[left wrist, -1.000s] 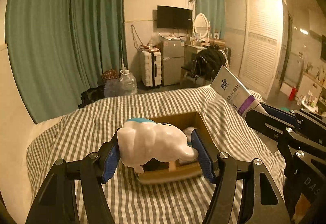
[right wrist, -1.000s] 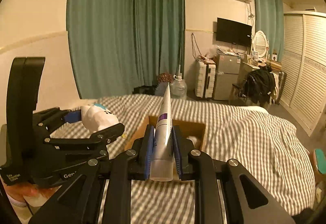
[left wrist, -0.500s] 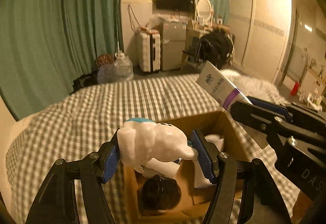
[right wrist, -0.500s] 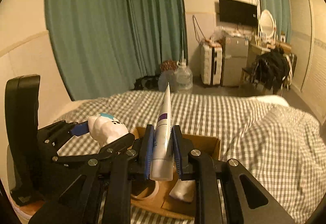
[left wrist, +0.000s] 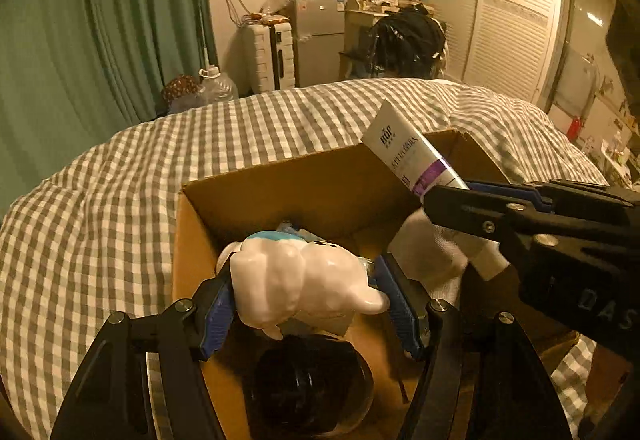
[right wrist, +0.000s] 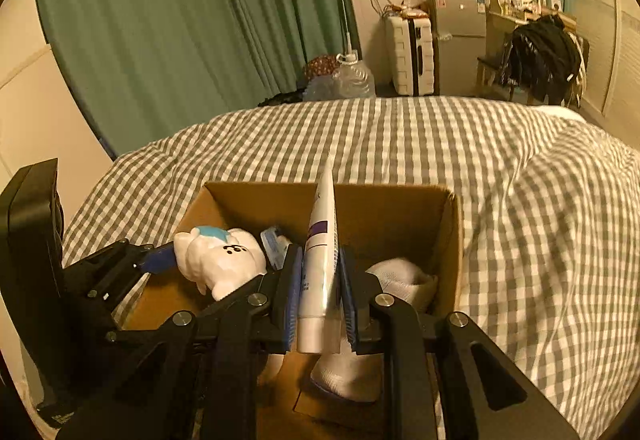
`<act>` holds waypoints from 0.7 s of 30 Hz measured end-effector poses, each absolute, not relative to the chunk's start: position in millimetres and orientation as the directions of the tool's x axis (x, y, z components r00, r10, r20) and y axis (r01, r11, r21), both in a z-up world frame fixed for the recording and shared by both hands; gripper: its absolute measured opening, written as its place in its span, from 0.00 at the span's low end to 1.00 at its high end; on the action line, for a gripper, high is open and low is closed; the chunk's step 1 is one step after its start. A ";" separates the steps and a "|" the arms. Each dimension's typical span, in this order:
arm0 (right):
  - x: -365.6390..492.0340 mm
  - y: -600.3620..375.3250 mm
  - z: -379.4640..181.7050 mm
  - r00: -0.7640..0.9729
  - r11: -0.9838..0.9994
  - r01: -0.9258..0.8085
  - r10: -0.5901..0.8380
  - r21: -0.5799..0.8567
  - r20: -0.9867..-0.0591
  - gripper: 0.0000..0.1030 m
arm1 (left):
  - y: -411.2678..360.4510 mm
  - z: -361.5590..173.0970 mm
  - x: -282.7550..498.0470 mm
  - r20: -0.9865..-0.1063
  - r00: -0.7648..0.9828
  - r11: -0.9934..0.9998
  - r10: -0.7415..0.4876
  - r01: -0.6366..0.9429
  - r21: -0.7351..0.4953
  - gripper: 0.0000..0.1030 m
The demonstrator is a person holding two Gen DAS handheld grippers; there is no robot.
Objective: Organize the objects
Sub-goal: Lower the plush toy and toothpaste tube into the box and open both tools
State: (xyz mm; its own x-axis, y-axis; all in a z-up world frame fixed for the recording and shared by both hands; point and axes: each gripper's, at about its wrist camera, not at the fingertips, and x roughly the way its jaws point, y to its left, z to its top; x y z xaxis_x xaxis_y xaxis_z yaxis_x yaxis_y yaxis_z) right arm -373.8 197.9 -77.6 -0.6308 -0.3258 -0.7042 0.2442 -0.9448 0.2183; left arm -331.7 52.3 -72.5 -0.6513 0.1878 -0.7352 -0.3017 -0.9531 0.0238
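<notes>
Both sets of jaws are loaded. On my left gripper (left wrist: 306, 286) the blue pads pinch a glossy white figurine (left wrist: 298, 282) with a teal cap, one pad on each flank, and it hangs over the open cardboard box (left wrist: 304, 184). My right gripper (right wrist: 320, 290) is squeezed thin on a white tube (right wrist: 320, 252) with a purple band, which stands nearly upright between the pads, crimped end up, also over the box. The box sits on a grey-and-white checked bedspread (right wrist: 500, 176). Inside it, a white sock (right wrist: 404, 276) lies against the right wall, and a dark round thing (left wrist: 308, 388), perhaps a jar or lid, sits at the near end below the figurine; it is too dim to tell. Something blue (right wrist: 274, 242) shows deeper in the box, just behind the figurine.
</notes>
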 end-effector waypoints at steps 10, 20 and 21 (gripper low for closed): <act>-364.7 205.9 -81.8 -0.638 -0.951 0.205 -0.309 0.230 -0.706 0.24 | 45.5 -63.6 -315.3 -0.728 -0.650 -0.956 0.218 -0.294 -0.024 0.83; -320.5 205.3 -36.2 -0.714 -0.975 0.164 -0.221 0.148 -0.664 0.61 | 47.3 -22.0 -279.4 -0.686 -0.710 -0.964 0.156 -0.261 0.050 0.89; -314.7 206.4 -28.7 -0.726 -0.977 0.158 -0.215 0.145 -0.654 0.62 | 49.5 -14.6 -275.7 -0.678 -0.719 -0.964 0.149 -0.257 0.061 0.91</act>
